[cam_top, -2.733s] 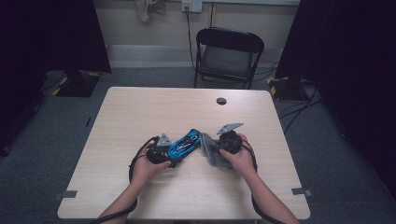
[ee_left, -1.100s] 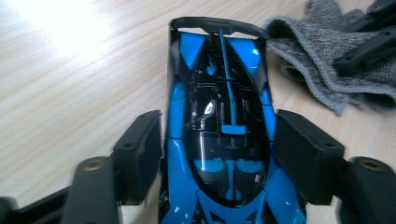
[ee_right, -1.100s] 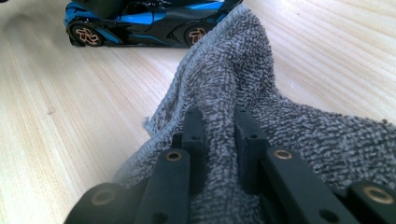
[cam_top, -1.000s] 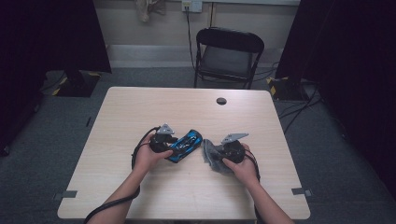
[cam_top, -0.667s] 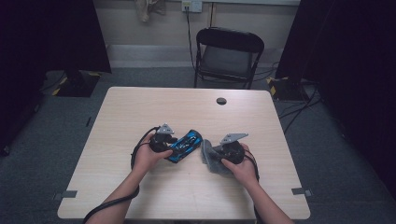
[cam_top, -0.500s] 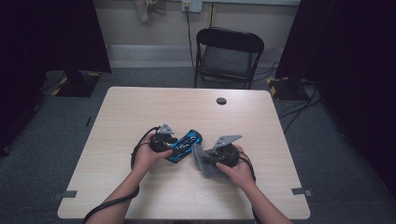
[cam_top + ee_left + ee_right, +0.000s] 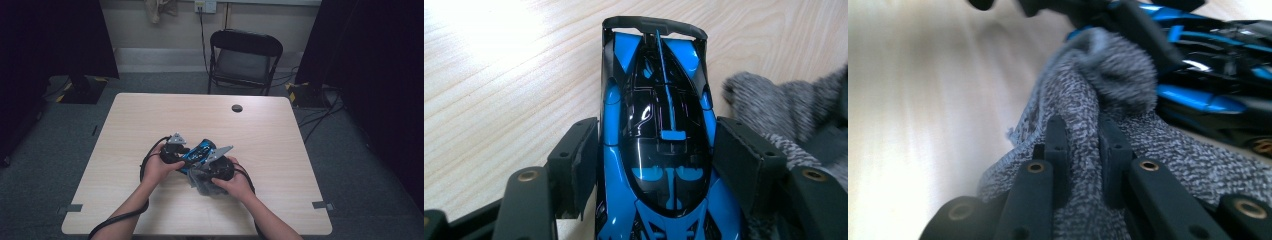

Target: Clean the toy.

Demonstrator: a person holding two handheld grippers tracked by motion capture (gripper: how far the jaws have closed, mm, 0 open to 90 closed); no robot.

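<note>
**Currently: car clamped in left claw, cloth pinched in right claw**

Currently the blue and black toy car [image 7: 656, 140] is held by the left claw [image 7: 656, 165], jaws pressed against both flanks near mid-body; the car's arched black end is pointed away from the camera. The car is seen in the high view [image 7: 199, 153] near the middle of the light wood table [image 7: 150, 115], slightly toward the person's side.

A fold of the grey knitted cloth [image 7: 1088, 130] is gripped by the right claw [image 7: 1083, 165], jaws narrow with fabric bunched between them. A rounded wad of cloth is pushed up against the car's side [image 7: 1208, 65] in the right gripper view. In the left gripper view the cloth [image 7: 789, 110] is seen just beside the car, at its right.

From above, the cloth [image 7: 202, 184] is located under the right claw [image 7: 207, 167], and the left claw [image 7: 186, 156] is positioned just beside it. Whether the car's wheels are resting on the table cannot be told.

A small dark round item [image 7: 237, 108] is located well apart, toward the far edge. A black folding chair [image 7: 243, 57] is placed beyond the table.
</note>
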